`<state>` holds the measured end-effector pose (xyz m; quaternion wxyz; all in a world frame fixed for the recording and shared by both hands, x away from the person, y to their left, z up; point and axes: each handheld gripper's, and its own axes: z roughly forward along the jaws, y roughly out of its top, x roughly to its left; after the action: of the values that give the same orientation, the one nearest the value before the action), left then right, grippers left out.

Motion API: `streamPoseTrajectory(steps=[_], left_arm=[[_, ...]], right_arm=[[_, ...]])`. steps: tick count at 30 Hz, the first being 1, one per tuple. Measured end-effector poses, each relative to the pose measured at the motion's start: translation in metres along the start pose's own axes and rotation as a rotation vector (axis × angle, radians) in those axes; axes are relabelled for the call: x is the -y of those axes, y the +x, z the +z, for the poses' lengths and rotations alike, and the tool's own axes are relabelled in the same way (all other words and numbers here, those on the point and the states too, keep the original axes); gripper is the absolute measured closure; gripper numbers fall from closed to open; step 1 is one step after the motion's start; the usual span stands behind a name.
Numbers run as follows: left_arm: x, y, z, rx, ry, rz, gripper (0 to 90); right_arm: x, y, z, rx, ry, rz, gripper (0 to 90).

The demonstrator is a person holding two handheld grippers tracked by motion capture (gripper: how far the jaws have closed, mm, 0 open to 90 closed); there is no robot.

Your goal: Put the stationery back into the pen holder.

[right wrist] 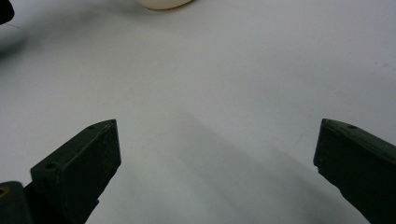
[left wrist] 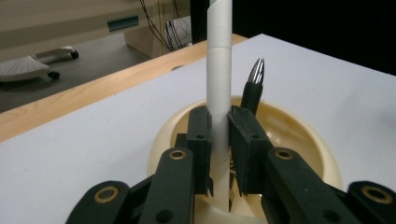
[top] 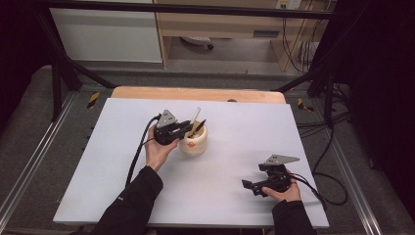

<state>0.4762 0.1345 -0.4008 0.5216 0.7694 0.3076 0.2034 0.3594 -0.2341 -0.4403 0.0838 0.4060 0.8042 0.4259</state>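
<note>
The left gripper (left wrist: 218, 140) is clamped on a white pen (left wrist: 219, 70), its pads pressing the barrel from both sides; the pen stands nearly upright in a cream cup (left wrist: 299, 135), its long axis rising out of the cup and leaning slightly away from the person in the high view; a black pen (left wrist: 254, 88) with a silver tip stands just beside it in the same cup; the right gripper (right wrist: 217, 154) rests well apart near the table's front right, jaws spread wide with nothing between them; the cup sits mid-table on a white sheet (top: 235, 161) over a wooden top (top: 195, 93); beyond are grey floor (top: 230, 76), black frame bars (top: 63, 73) and cables (top: 323, 152).
</note>
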Motion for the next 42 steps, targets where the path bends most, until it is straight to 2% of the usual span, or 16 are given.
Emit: streamPoseTrajectory(steps=[6, 11, 15, 20, 29, 37, 42], left_arm=[[-0.004, -0.001, -0.006, 0.005, 0.003, -0.006, 73.4], [-0.009, -0.001, -0.02, -0.002, 0.032, -0.007, 67.8], [-0.013, -0.002, -0.034, -0.01, 0.062, 0.0, 60.4], [-0.011, -0.003, -0.047, -0.031, 0.122, 0.007, 45.7], [0.007, -0.001, -0.069, -0.053, 0.175, 0.021, 28.7], [0.035, 0.001, -0.087, -0.06, 0.227, 0.018, 18.0], [0.054, 0.004, -0.101, -0.083, 0.242, 0.004, 11.6]], right_arm=[[0.0, 0.0, 0.0, 0.001, -0.002, 0.001, 1.5], [0.0, 0.0, 0.0, 0.001, 0.0, 0.001, 1.5], [0.0, 0.0, -0.001, 0.0, -0.003, 0.0, 1.5], [0.0, 0.0, -0.001, 0.001, -0.005, 0.002, 1.5], [0.0, 0.0, -0.001, 0.003, -0.005, 0.002, 1.5], [0.0, 0.0, -0.002, 0.004, -0.006, 0.006, 1.3], [0.0, 0.0, -0.002, 0.004, -0.006, 0.003, 1.3]])
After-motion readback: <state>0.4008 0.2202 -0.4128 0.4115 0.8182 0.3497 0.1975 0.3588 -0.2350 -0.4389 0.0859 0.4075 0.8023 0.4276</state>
